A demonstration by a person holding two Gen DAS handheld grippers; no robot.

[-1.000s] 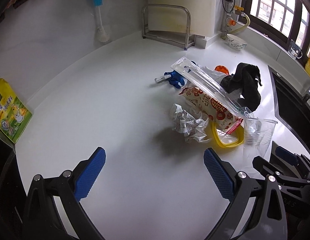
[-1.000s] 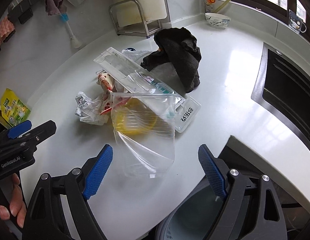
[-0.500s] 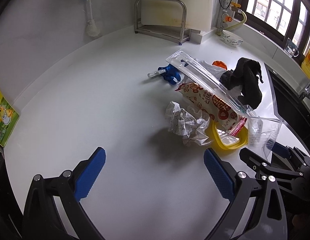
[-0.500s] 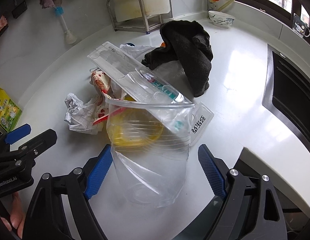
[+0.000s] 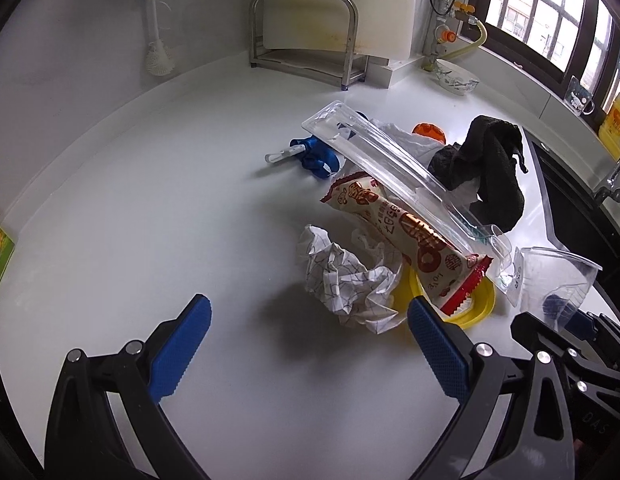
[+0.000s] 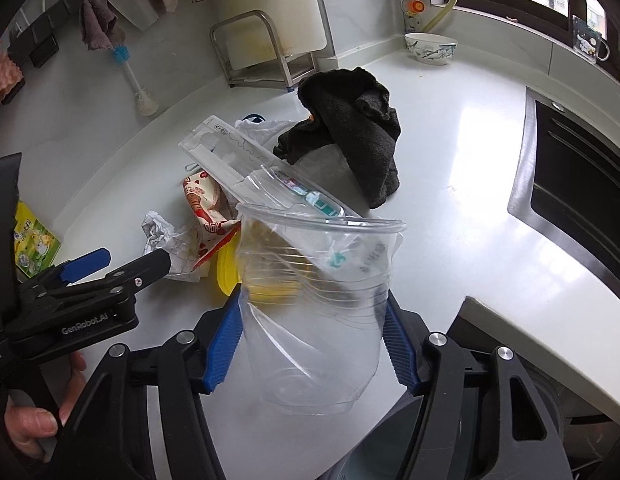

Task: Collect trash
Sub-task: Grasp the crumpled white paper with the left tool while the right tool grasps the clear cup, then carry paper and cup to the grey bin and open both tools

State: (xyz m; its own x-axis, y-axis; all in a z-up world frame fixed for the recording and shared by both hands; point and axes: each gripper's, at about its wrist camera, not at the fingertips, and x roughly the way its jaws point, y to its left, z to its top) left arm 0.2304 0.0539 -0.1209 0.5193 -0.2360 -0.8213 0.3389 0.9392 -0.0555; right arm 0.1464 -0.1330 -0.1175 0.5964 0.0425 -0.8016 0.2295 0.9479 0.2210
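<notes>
Right wrist view: our right gripper point(image 6: 312, 336) has its two blue fingers pressed against the sides of a clear plastic cup point(image 6: 316, 304), which stands upright between them and is dented by the squeeze. Behind the cup, on the white counter point(image 6: 450, 200), lies a pile of trash — a long clear blister pack point(image 6: 253, 172), a red-and-white snack wrapper point(image 6: 203, 204), a ball of crumpled paper point(image 6: 165, 240) and a yellow lid point(image 6: 225, 268). A black cloth point(image 6: 358, 136) is heaped just beyond the pile. A dark sink point(image 6: 582, 184) sits to the right.

From the left wrist view, our left gripper point(image 5: 307, 340) hangs above the counter with its fingers wide apart, holding nothing. The crumpled paper point(image 5: 342, 276) sits just ahead of its right finger, touching the yellow lid point(image 5: 476, 308) — the snack wrapper point(image 5: 406, 232) lies across both. The cup point(image 5: 558, 280) appears at the far right edge.
</notes>
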